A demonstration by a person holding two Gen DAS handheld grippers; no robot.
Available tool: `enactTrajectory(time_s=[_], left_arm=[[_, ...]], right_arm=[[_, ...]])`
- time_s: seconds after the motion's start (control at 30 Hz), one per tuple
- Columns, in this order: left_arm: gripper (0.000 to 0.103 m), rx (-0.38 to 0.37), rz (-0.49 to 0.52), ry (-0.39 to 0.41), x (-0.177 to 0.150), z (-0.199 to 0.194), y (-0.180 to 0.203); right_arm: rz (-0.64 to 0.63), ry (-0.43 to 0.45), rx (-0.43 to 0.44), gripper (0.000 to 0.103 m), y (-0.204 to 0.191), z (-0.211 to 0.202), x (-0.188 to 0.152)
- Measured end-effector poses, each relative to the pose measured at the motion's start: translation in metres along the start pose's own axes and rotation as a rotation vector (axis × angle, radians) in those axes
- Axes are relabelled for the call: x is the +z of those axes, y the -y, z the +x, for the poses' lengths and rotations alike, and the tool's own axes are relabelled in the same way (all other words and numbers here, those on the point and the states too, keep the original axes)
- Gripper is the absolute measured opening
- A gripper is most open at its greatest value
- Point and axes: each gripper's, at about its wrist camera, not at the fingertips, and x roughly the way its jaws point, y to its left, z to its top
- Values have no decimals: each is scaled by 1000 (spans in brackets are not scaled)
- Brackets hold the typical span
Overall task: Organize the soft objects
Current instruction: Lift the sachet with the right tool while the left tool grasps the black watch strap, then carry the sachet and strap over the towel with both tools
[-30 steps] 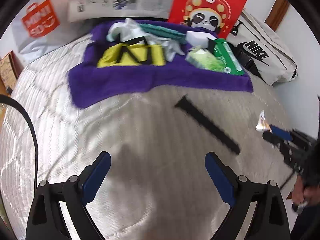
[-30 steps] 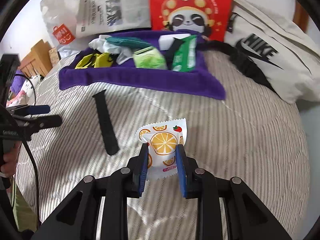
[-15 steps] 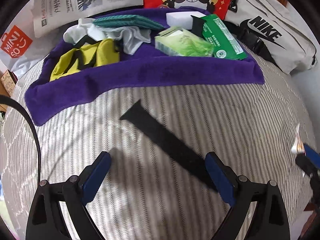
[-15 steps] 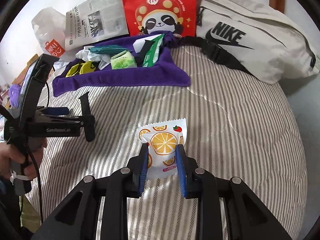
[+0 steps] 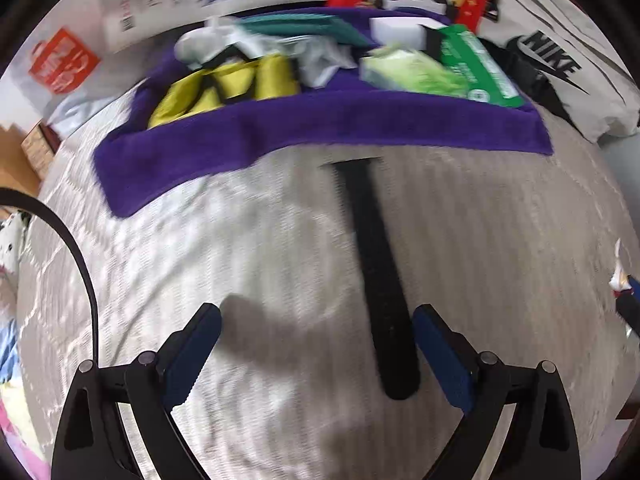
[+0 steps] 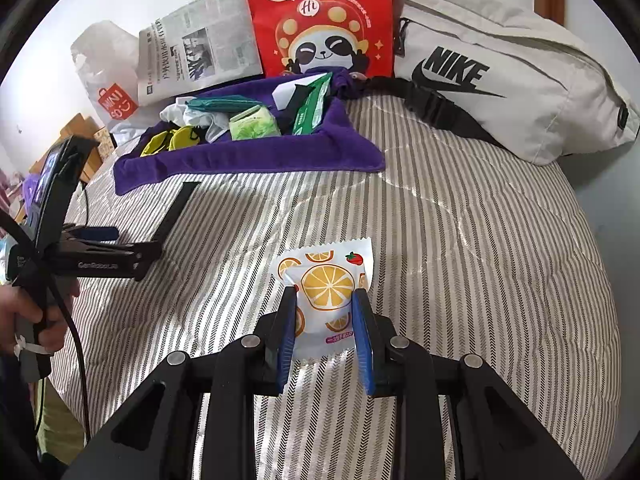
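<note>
A white snack packet [image 6: 326,292] printed with orange slices is pinched between the blue pads of my right gripper [image 6: 325,304], held above the striped bedcover. A long black strap [image 5: 374,272] lies flat on the bed, its near end just inside the right finger of my left gripper [image 5: 316,320], which is open and holds nothing. From the right wrist view the left gripper [image 6: 148,250] hovers over the strap [image 6: 172,210]. The purple towel [image 5: 320,132] behind carries a yellow pouch [image 5: 224,88], white cloth, a teal item, a green tissue pack [image 6: 254,126] and a green packet [image 6: 312,106].
At the head of the bed a red panda bag [image 6: 320,20], a newspaper [image 6: 196,52], a white shopping bag [image 6: 110,80] and a cream waist bag [image 6: 512,76] stand in a row. A hand [image 6: 24,316] grips the left tool's handle.
The left gripper has swung over the black strap and dropped lower, so the strap now runs up between its fingers. The right gripper shifted sideways, still shut on the packet.
</note>
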Motion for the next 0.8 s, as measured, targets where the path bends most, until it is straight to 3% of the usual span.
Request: enactTrajectory(time_s=[0.17, 0.23, 0.33, 0.37, 0.4, 0.47, 0.63, 0.8], left_arm=[[95, -19, -42, 28, -9, -1, -23], [88, -35, -13, 53, -6, 0, -17], [57, -66, 69, 101, 1, 1, -2], [25, -76, 83, 114, 2, -1, 0], [20, -85, 106, 130, 1, -2, 3], [20, -109, 142, 159, -1, -8, 4], [20, -146, 122, 161, -7, -11, -5], [20, -108, 148, 158, -8, -13, 2]], right_arm=[[2, -14, 18, 27, -3, 3, 1], [-3, -14, 12, 27, -4, 3, 2], [-2, -9, 14, 27, -4, 1, 1], [2, -9, 15, 27, -4, 1, 1], [5, -13, 17, 27, -4, 2, 1], [8, -17, 14, 27, -4, 3, 1], [4, -24, 14, 27, -6, 6, 3], [2, -34, 13, 27, -12, 9, 5]])
